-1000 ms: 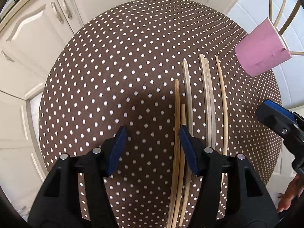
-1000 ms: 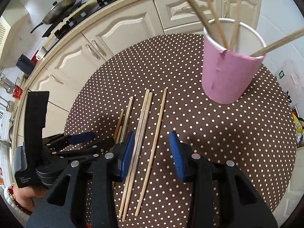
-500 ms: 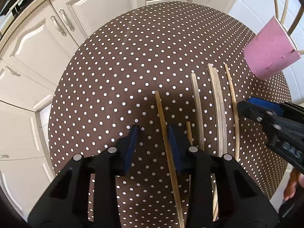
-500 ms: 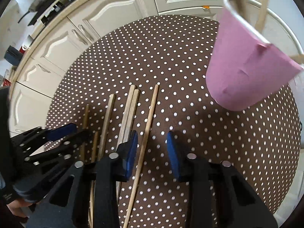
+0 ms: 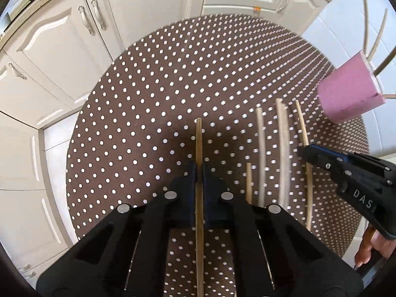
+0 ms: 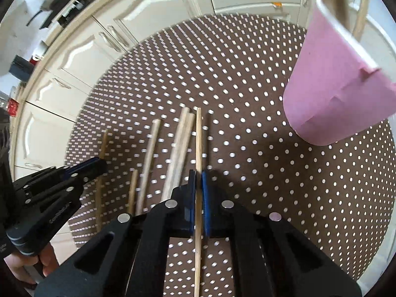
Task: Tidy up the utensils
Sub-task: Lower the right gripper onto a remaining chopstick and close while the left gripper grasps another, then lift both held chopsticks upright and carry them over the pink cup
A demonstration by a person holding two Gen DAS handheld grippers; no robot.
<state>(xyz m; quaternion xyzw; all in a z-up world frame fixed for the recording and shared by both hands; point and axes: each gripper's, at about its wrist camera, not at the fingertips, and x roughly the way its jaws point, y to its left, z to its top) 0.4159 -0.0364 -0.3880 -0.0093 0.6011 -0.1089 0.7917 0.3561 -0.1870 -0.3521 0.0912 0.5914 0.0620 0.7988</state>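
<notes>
Left gripper (image 5: 198, 170) jaws clamped on a chopstick (image 5: 198, 143); right gripper (image 6: 198, 180) jaws clamped on another chopstick (image 6: 198, 138). Pink cup (image 6: 331, 86) at two o'clock on dotted worktop (image 6: 247, 86).

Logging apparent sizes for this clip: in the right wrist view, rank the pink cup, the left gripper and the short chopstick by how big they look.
1. pink cup, though nearness to the camera inflates it.
2. left gripper, only somewhat smaller in frame.
3. short chopstick, plainly smallest.
</notes>
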